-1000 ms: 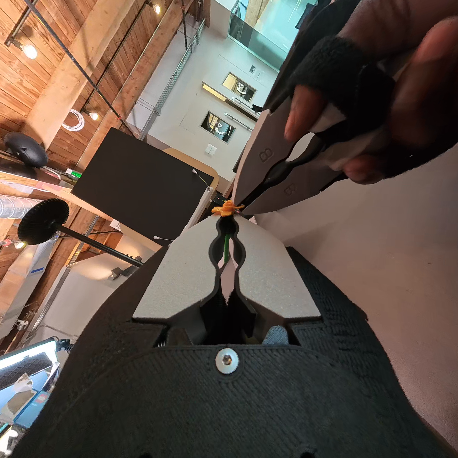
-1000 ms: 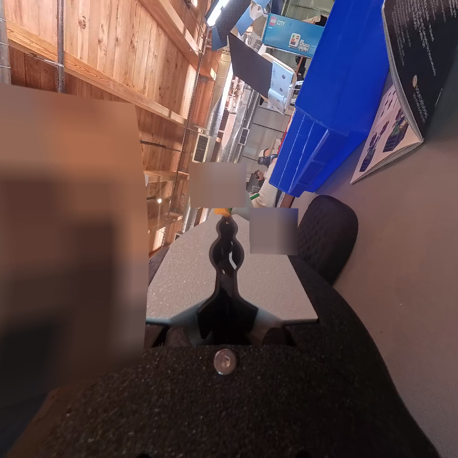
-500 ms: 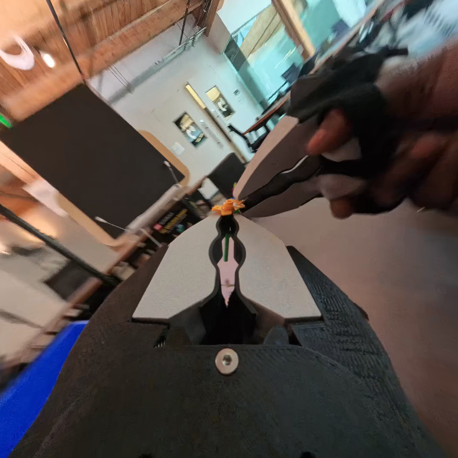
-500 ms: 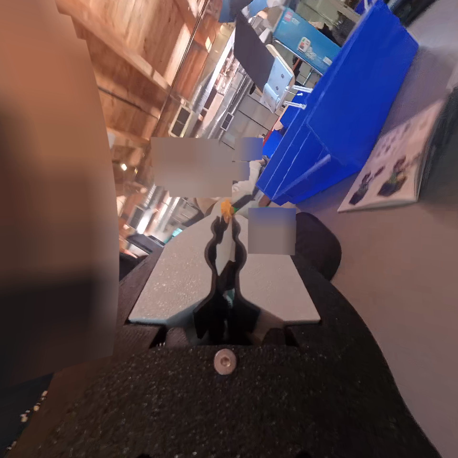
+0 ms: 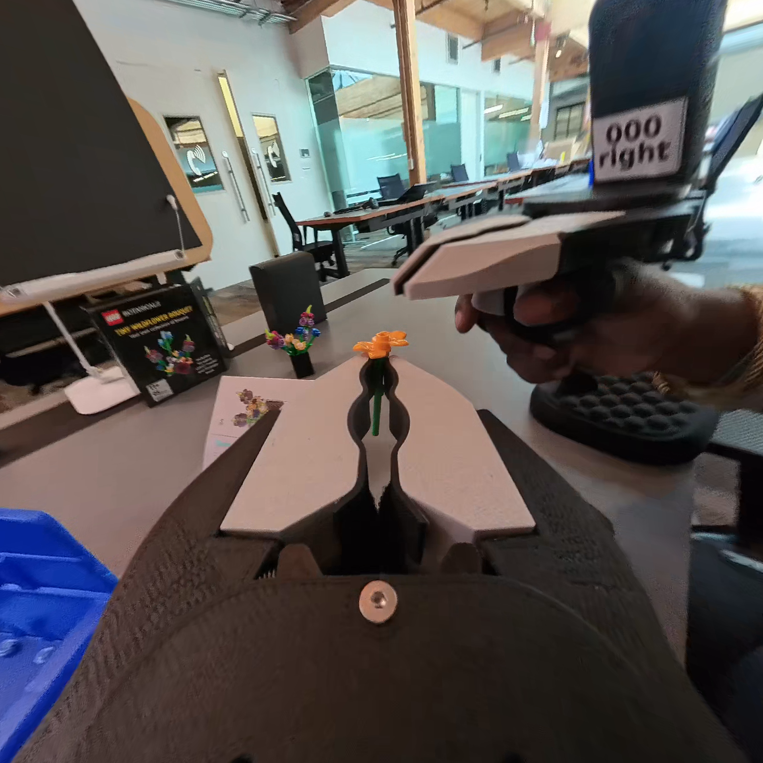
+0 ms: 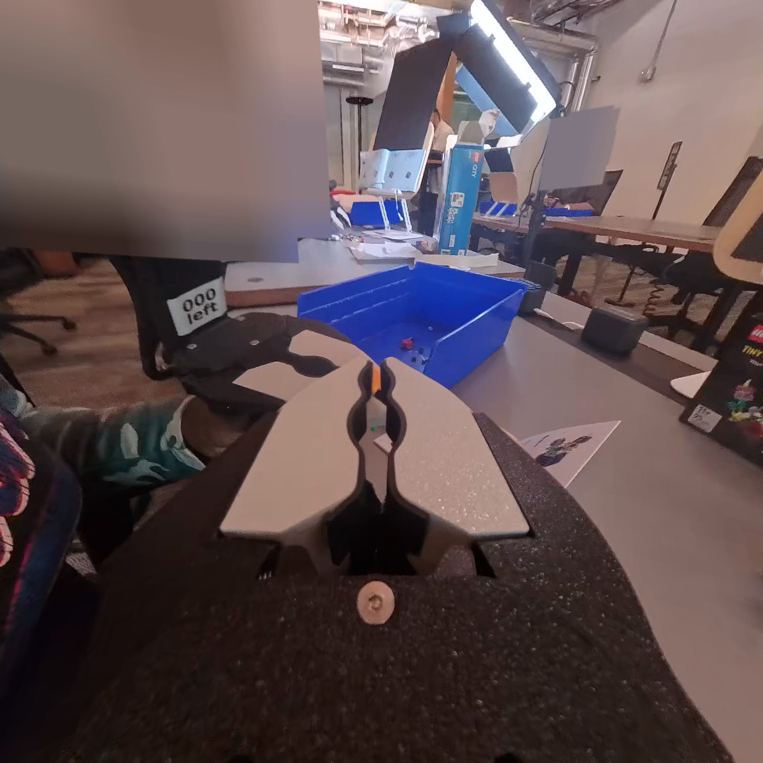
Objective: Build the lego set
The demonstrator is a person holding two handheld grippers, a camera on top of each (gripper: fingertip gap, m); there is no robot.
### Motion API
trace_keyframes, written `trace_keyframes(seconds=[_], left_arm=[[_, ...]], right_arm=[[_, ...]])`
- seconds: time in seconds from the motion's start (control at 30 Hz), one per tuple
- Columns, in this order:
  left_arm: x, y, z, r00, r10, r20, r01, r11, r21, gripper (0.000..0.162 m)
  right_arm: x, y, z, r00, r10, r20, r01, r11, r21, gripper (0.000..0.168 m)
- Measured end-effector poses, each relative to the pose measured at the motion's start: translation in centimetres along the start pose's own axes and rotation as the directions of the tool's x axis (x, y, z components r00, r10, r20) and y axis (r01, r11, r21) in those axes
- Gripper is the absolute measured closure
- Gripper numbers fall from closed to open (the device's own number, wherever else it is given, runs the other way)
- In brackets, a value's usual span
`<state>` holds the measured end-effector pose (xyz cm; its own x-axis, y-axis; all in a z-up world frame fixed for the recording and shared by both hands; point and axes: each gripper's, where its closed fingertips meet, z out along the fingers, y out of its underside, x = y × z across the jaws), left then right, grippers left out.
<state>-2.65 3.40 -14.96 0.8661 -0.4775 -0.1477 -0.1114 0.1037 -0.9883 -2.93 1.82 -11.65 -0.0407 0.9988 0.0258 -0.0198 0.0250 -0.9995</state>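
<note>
1. Open-plan office: rows of long wooden desks [image 5: 371, 212] with black swivel chairs [image 5: 307, 235], centre of the left wrist view.
2. Frosted glass partition walls [image 5: 371, 152] behind them.
3. Exposed timber posts [image 5: 408, 91], upper centre.

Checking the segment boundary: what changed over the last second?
Both grippers swung down from pointing at the ceiling to level over the table. The right gripper let go of the orange flower and backed off up and to the right, fingers closed and empty. Unchanged: the left gripper still pinches the green stem.
</note>
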Motion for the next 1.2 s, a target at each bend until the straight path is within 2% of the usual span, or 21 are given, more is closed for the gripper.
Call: trace_keyframes(seconds=[0.17,0.3,0.47,0.5,0.57,0.63,0.67,0.73,0.8,0.83,0.93,1.03,1.2], left_arm=[[0.5,0.4,0.2,0.976,0.212,0.054,-0.209,0.976,-0.055,0.159],[0.8,0.4,0.2,0.97,0.237,0.05,-0.234,0.971,-0.056,0.159],[0.9,0.0,0.1,0.965,0.252,0.068,-0.251,0.968,-0.027,0.159],[0.9,-0.1,0.1,0.973,0.225,0.056,-0.225,0.974,-0.013,0.159],[0.8,-0.6,0.1,0.993,0.111,0.039,-0.113,0.993,0.034,0.159],[0.3,-1.1,-0.1,0.996,-0.083,-0.015,0.084,0.992,0.096,0.158],[-0.2,-1.6,-0.4,0.974,-0.219,-0.054,0.224,0.963,0.148,0.158],[-1.5,-2.7,-1.3,0.85,-0.495,-0.181,0.527,0.813,0.247,0.158],[-2.6,-2.8,-1.7,0.719,-0.64,-0.271,0.695,0.663,0.278,0.159],[-2.9,-2.6,-1.8,0.697,-0.663,-0.275,0.717,0.635,0.286,0.159],[-2.8,-2.2,-1.5,0.715,-0.654,-0.246,0.698,0.653,0.294,0.158],[-2.2,-2.3,-1.3,0.715,-0.651,-0.256,0.699,0.657,0.282,0.159],[-1.8,-1.9,-1.0,0.713,-0.654,-0.253,0.701,0.663,0.263,0.158]], right_arm=[[-0.4,0.8,0.2,1.0,-0.029,0.013,0.03,0.993,-0.111,0.164],[-0.7,1.8,0.2,0.999,-0.044,0.029,0.049,0.984,-0.17,0.164],[-0.9,1.5,0.2,0.998,-0.05,0.023,0.053,0.985,-0.164,0.164],[-0.9,1.4,0.1,0.998,-0.047,0.029,0.052,0.985,-0.165,0.163],[-0.8,0.4,-0.1,0.999,-0.01,0.043,0.015,0.994,-0.104,0.151],[-0.4,-1.0,-0.8,0.998,0.037,0.053,-0.038,0.999,0.022,0.146],[-0.1,-1.2,-1.1,0.997,0.064,0.053,-0.067,0.996,0.057,0.145],[0.4,0.3,-1.1,0.994,0.11,0.022,-0.11,0.993,0.029,0.142],[-0.1,2.0,-0.4,0.996,0.094,-0.002,-0.094,0.995,-0.021,0.143],[-0.2,2.4,0.0,0.998,0.06,-0.032,-0.061,0.998,-0.034,0.145],[0.2,2.8,1.2,0.985,-0.077,-0.152,0.063,0.993,-0.095,0.148],[-0.2,3.2,2.5,0.98,-0.137,-0.147,0.112,0.979,-0.172,0.153],[-0.1,3.6,2.8,0.982,-0.135,-0.132,0.105,0.971,-0.213,0.164]])
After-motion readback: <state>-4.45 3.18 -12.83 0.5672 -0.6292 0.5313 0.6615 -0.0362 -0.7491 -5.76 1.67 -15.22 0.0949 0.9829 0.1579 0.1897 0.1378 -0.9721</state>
